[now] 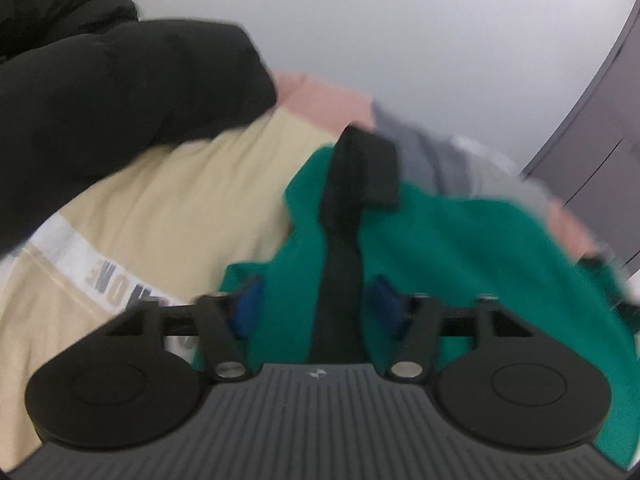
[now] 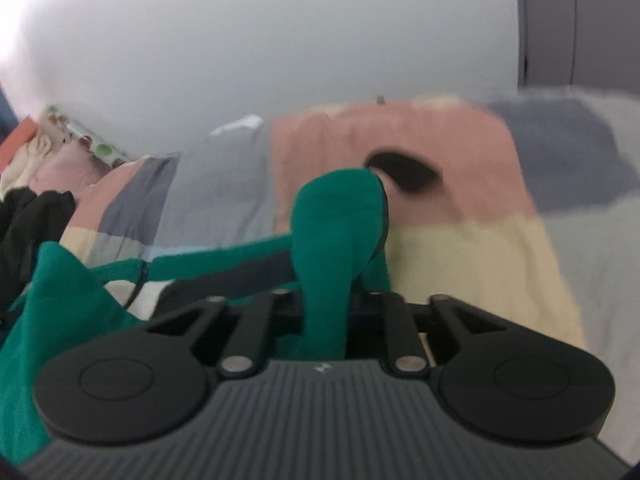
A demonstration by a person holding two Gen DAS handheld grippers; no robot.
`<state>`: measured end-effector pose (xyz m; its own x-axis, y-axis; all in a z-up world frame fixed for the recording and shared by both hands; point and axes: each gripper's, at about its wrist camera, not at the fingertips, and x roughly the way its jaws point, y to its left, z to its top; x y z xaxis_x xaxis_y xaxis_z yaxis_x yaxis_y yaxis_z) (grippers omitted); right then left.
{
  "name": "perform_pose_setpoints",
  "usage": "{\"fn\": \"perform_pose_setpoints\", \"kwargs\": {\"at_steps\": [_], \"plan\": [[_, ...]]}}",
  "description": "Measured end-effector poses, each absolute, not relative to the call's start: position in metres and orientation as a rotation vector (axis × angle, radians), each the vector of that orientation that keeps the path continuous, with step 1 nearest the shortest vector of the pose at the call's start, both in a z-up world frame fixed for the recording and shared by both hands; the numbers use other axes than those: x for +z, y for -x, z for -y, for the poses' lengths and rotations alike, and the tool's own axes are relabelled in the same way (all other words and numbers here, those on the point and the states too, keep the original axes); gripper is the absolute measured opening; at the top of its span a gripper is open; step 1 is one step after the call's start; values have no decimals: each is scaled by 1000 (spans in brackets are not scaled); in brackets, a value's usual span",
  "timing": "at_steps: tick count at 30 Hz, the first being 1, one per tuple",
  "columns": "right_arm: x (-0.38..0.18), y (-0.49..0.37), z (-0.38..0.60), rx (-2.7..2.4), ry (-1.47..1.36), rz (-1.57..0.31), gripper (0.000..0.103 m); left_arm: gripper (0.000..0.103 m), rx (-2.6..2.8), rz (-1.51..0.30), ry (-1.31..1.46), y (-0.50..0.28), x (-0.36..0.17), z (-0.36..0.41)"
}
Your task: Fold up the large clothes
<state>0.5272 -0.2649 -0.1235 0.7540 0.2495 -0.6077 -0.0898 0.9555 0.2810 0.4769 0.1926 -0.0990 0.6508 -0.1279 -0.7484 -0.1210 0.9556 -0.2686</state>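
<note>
A green garment (image 1: 460,248) with black trim lies bunched on the bed. In the left wrist view a fold of it with a black strip and cuff (image 1: 360,168) runs up between the blue pads (image 1: 248,312), and my left gripper (image 1: 316,306) is closed on that fold. In the right wrist view a thick green fold (image 2: 336,220) rises between the fingers, with a black cuff (image 2: 404,174) behind it. My right gripper (image 2: 326,308) is shut tight on this fold; its pads are hidden by the cloth. Both views are motion-blurred.
A black puffy jacket (image 1: 100,100) lies at the left on a beige garment with a lettered white band (image 1: 180,200). The patchwork bed cover (image 2: 360,140) in pink, grey and cream spreads beyond. Other clothes (image 2: 32,208) are piled at the far left. A grey wardrobe (image 1: 600,140) stands to the right.
</note>
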Motion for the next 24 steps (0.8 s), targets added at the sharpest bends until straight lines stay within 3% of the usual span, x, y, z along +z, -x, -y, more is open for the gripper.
{"fn": "perform_pose_setpoints", "kwargs": {"at_steps": [1,3,12,24], "plan": [[-115,-523,264,190,-234,-654,10,38,1,-883,291,-479,-101,-189],[-96,-512,267,177,-229,-560,8,11,5,-845,249,-474,-93,-184],[-66,-518,292,97,-287,-324,7,7,38,-625,359,-456,-52,-200],[-167,-598,255,9,-206,-629,8,9,57,-800,346,-510,-118,-197]]}}
